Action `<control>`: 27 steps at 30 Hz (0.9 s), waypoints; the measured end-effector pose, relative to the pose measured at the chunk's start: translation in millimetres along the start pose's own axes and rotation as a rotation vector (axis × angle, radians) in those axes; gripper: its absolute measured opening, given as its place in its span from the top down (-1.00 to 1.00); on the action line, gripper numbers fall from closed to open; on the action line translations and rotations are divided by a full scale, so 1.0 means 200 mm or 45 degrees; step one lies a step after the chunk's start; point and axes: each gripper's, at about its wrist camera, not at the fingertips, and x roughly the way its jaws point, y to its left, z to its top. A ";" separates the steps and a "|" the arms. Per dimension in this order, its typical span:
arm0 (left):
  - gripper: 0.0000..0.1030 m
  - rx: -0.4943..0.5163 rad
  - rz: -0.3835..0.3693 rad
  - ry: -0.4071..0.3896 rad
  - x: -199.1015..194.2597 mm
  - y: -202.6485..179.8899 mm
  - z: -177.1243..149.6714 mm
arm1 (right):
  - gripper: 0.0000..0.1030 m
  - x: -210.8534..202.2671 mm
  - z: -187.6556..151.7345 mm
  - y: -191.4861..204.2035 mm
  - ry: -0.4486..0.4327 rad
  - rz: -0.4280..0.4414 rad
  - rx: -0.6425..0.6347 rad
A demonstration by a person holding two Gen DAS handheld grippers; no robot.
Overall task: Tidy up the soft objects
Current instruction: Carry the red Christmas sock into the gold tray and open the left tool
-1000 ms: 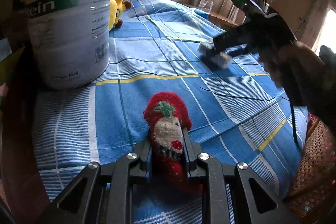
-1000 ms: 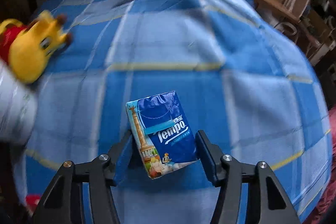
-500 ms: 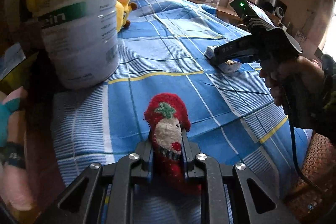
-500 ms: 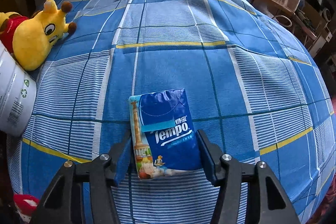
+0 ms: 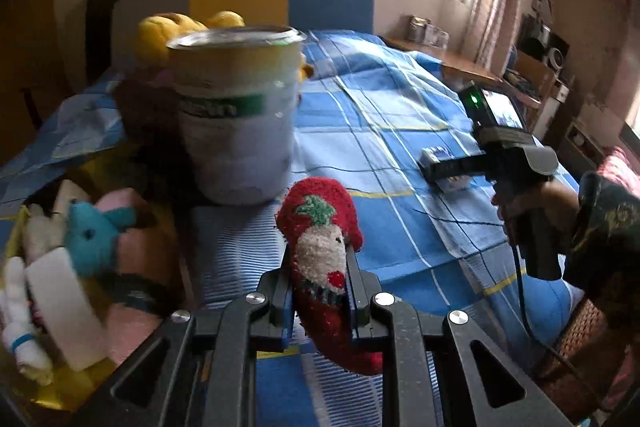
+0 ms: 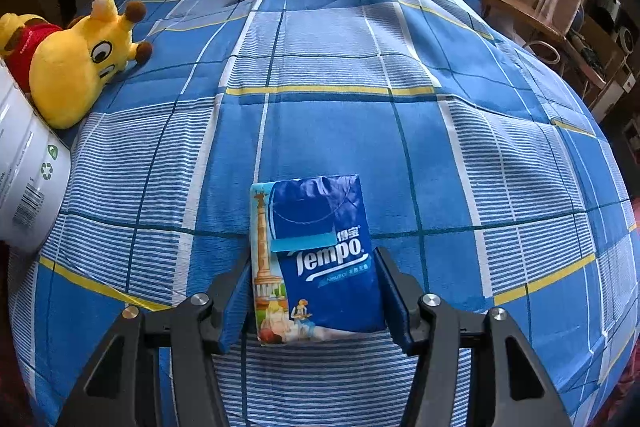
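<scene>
My left gripper (image 5: 318, 273) is shut on a red fuzzy sock (image 5: 320, 227) with a white face pattern and holds it above the blue plaid bedspread (image 5: 380, 131). My right gripper (image 6: 314, 291) is open, its jaws on either side of a blue Tempo tissue pack (image 6: 316, 255) that lies flat on the bedspread (image 6: 360, 67); the pack (image 5: 438, 163) and right gripper (image 5: 448, 167) also show in the left wrist view. A yellow plush toy (image 6: 68, 67) in a red shirt lies at the left.
A tall white tin (image 5: 236, 115) stands just ahead of the sock; its side (image 6: 24, 171) shows at the left edge of the right wrist view. A yellow bin (image 5: 56, 371) at the lower left holds a blue plush (image 5: 92, 231) and other soft items. A wooden desk (image 5: 452, 59) stands past the bed.
My left gripper has lifted and turned left with the sock, bringing the bin of soft toys into view. My right gripper has settled around the tissue pack, which now lies straighter between the jaws.
</scene>
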 end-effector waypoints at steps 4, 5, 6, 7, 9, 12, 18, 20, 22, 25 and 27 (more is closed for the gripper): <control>0.62 -0.034 0.048 -0.019 -0.07 0.06 0.00 | -0.12 0.00 0.00 0.00 -0.003 -0.003 -0.003; 0.62 -0.043 0.056 -0.022 -0.09 0.08 0.00 | -0.12 0.00 0.00 0.00 -0.003 -0.003 -0.003; 0.62 -0.051 0.063 -0.023 -0.10 0.09 -0.01 | -0.12 0.00 0.00 0.00 -0.002 -0.001 -0.005; 0.62 -0.060 0.076 -0.025 -0.11 0.11 -0.01 | -0.12 0.00 0.00 0.00 -0.002 0.001 -0.003; 0.62 -0.079 0.104 -0.033 -0.13 0.15 -0.02 | -0.12 0.00 0.00 0.00 -0.001 0.003 -0.003; 0.62 -0.108 0.141 -0.040 -0.17 0.21 -0.03 | -0.12 0.00 0.00 0.00 -0.004 0.000 -0.010; 0.62 -0.169 0.210 -0.043 -0.21 0.35 -0.06 | -0.12 0.00 0.00 0.01 -0.011 -0.007 -0.019; 0.62 -0.199 0.237 -0.043 -0.22 0.40 -0.07 | -0.12 0.00 0.00 0.01 -0.013 -0.009 -0.023; 0.62 -0.228 0.256 -0.042 -0.23 0.45 -0.08 | -0.12 0.00 0.00 0.02 -0.016 -0.013 -0.027; 0.62 -0.288 0.279 -0.032 -0.22 0.55 -0.10 | -0.12 -0.01 -0.01 0.02 -0.019 -0.017 -0.031; 0.62 -0.337 0.295 -0.033 -0.23 0.62 -0.10 | -0.12 -0.01 -0.01 0.02 -0.019 -0.017 -0.032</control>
